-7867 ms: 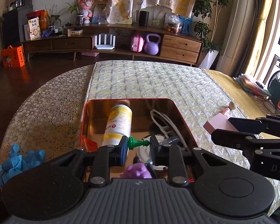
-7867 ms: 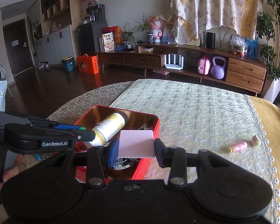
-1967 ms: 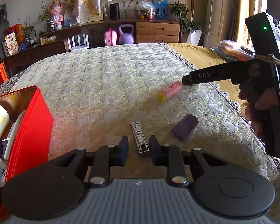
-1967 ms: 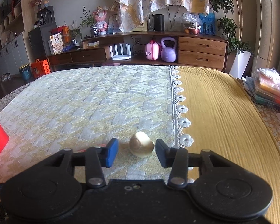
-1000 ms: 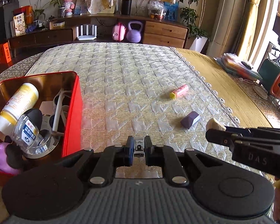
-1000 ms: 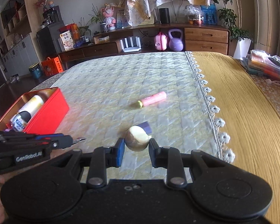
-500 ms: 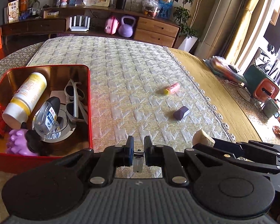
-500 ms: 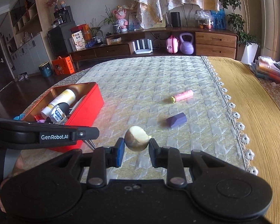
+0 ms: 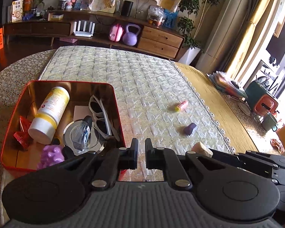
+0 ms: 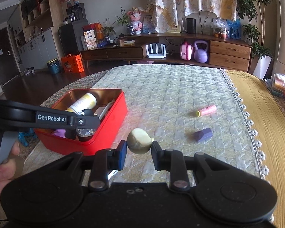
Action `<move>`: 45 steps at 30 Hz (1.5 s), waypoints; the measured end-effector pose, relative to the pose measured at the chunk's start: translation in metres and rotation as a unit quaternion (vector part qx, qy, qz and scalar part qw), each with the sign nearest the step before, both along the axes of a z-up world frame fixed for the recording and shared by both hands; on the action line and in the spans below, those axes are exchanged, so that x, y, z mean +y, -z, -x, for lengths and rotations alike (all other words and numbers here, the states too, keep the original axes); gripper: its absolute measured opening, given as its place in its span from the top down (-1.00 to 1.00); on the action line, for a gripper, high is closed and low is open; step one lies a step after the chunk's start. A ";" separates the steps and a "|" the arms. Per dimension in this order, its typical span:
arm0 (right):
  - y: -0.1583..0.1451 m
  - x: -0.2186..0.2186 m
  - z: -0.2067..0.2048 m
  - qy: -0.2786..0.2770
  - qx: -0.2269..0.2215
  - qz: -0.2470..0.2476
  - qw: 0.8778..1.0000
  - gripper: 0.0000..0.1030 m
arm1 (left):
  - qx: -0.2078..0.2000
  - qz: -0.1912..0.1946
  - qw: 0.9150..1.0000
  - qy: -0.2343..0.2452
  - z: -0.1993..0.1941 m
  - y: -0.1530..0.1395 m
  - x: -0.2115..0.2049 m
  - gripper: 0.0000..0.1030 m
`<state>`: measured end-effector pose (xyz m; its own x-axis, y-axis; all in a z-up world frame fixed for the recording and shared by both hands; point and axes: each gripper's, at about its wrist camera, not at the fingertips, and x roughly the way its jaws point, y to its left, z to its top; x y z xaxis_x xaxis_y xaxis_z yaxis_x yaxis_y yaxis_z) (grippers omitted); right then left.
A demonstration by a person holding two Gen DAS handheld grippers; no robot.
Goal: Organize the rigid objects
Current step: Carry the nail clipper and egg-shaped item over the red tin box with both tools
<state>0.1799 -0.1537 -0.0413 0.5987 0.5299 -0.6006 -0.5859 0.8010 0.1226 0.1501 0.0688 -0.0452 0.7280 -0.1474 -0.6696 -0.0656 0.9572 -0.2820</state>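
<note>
Tin (image 10: 85, 142) now beneath narrow left claw (image 9: 140, 153); right claw (image 10: 139, 147) still grips cream ball (image 10: 139, 141).

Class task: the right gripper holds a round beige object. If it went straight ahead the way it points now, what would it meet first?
Probably only the quilted tablecloth: the right gripper, jaws shut on the round beige object, points between the red tin and the purple block. Depth is uncertain.

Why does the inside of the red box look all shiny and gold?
In the left wrist view, the red box has a mirror-like metal lining that reflects the white bottle. In the right wrist view, daylight brightens the table cover, and the fisheye bends the room's edges.
</note>
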 end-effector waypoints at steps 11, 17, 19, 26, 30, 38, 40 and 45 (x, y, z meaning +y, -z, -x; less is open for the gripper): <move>0.011 -0.013 0.013 0.010 0.019 -0.010 1.000 0.48 | 0.032 -0.052 0.996 0.069 0.026 0.031 -0.027 0.77; 0.014 -0.026 0.023 0.019 0.017 -0.021 0.999 0.47 | 0.062 -0.070 0.991 0.098 0.033 0.058 -0.041 0.30; 0.016 -0.030 0.025 0.021 0.017 -0.022 0.999 0.47 | 0.066 -0.076 0.990 0.101 0.033 0.063 -0.044 -0.01; 0.024 -0.040 0.030 0.030 0.024 -0.027 0.999 0.47 | 0.050 -0.089 0.991 0.090 0.030 0.068 -0.047 -0.15; 0.026 -0.043 0.031 0.034 0.025 -0.031 0.999 0.47 | 0.047 -0.106 0.990 0.082 0.030 0.068 -0.050 0.25; 0.027 -0.042 0.032 0.034 0.023 -0.028 0.999 0.47 | 0.039 -0.132 0.988 0.075 0.032 0.068 -0.053 0.78; 0.027 -0.041 0.032 0.036 0.023 -0.027 0.999 0.48 | 0.036 -0.133 0.988 0.070 0.031 0.068 -0.052 0.78; 0.023 -0.041 0.032 0.042 0.022 -0.030 0.998 0.48 | 0.021 -0.101 0.994 0.045 0.031 0.052 -0.036 0.79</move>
<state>0.1477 -0.1949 -0.0645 0.6161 0.5150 -0.5960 -0.5099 0.8375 0.1966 0.1193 0.0326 -0.0975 0.6884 -0.0692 -0.7221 0.0147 0.9966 -0.0815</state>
